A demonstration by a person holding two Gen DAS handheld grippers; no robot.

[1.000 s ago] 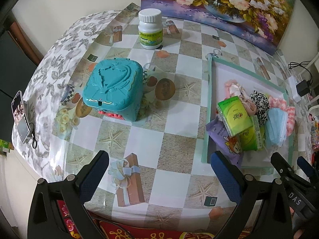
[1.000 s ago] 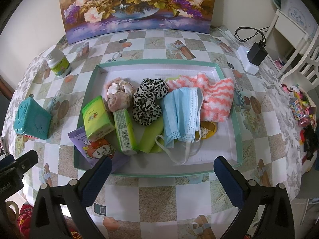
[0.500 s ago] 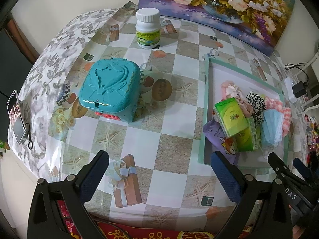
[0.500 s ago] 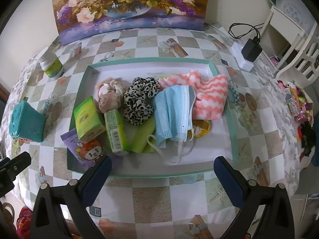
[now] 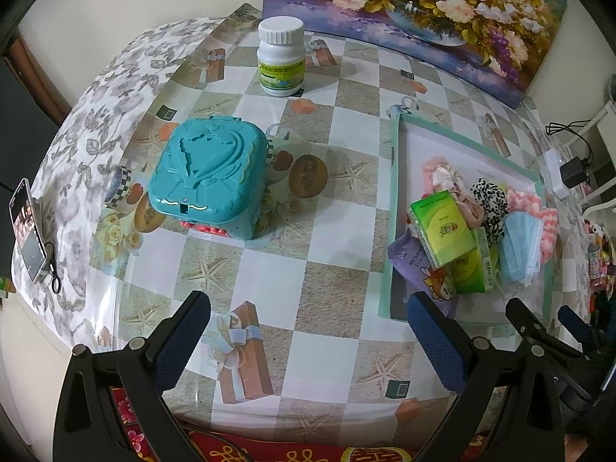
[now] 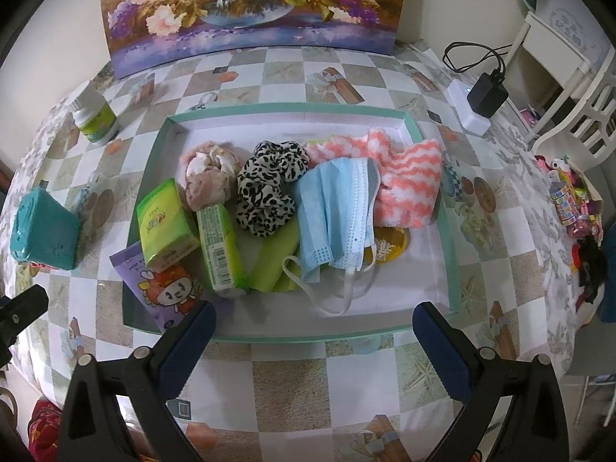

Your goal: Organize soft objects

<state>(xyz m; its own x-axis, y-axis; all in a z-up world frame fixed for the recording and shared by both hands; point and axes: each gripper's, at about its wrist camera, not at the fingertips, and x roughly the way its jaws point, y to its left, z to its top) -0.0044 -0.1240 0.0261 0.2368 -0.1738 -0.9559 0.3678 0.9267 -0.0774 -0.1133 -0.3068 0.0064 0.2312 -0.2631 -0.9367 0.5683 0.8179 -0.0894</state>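
From the left wrist we see our left gripper spread wide and empty above the counter. From the right wrist, our right gripper gapes empty before the tray holding the blue mask.

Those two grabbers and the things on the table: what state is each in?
Left gripper: open, empty.
Right gripper: open, empty.
Teal box: lid shut.
White bottle: capped, upright.
Tray: uncovered, holding soft items.
Face mask: draped over the pile.
Phone: screen lit.
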